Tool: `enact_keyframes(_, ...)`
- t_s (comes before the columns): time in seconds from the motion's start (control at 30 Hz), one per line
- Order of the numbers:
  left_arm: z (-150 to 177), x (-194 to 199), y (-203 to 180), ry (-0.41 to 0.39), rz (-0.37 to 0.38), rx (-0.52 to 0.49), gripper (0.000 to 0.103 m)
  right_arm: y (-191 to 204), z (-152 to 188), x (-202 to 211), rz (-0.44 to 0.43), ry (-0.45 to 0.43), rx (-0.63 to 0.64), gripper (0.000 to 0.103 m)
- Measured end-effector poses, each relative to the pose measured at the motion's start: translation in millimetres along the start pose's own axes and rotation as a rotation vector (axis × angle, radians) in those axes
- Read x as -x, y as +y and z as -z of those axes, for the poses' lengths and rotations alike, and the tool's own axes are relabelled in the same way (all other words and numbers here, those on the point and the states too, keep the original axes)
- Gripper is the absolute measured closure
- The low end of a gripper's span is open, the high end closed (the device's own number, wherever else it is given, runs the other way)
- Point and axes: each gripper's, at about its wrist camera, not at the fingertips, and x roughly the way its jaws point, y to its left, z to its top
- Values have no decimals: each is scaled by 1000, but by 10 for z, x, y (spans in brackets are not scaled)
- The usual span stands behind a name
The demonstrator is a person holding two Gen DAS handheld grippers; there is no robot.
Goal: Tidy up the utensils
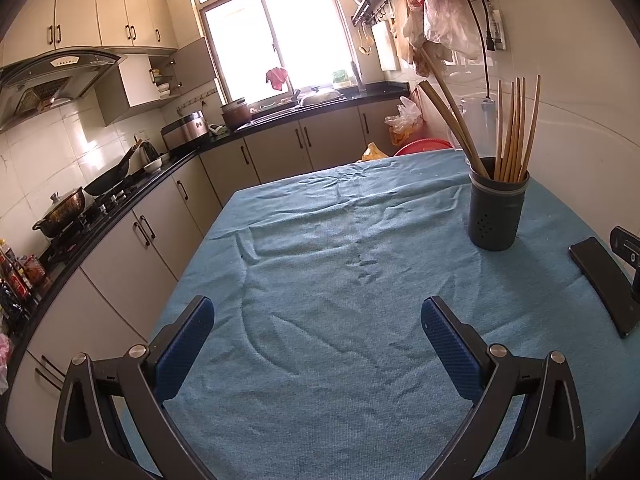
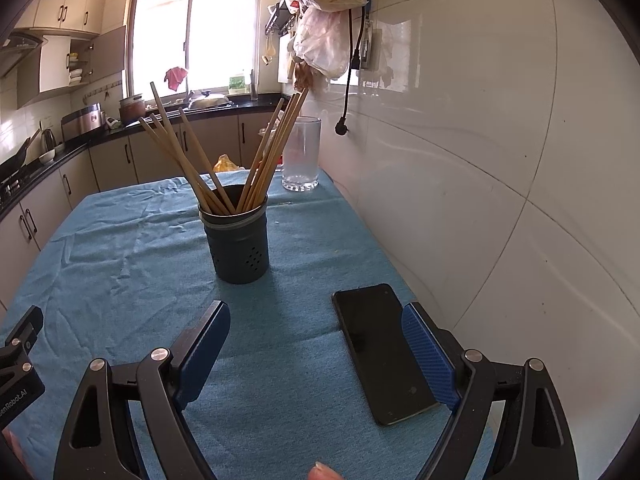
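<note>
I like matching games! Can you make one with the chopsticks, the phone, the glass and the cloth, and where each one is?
Things:
1. chopsticks
2. phone
3. glass
4. cloth

Places:
A. spread over the table
B. standing in the dark holder
C. lying flat beside the right gripper
D. upright at the far edge, near the wall

Pairs: 1-B, 2-C, 3-D, 4-A
</note>
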Motion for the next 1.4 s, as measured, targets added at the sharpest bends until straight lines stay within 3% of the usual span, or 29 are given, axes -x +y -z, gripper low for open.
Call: enact_keyframes(1.4, -20, 17, -14, -3, 0, 17, 0, 209, 5, 68, -11, -9, 55, 12)
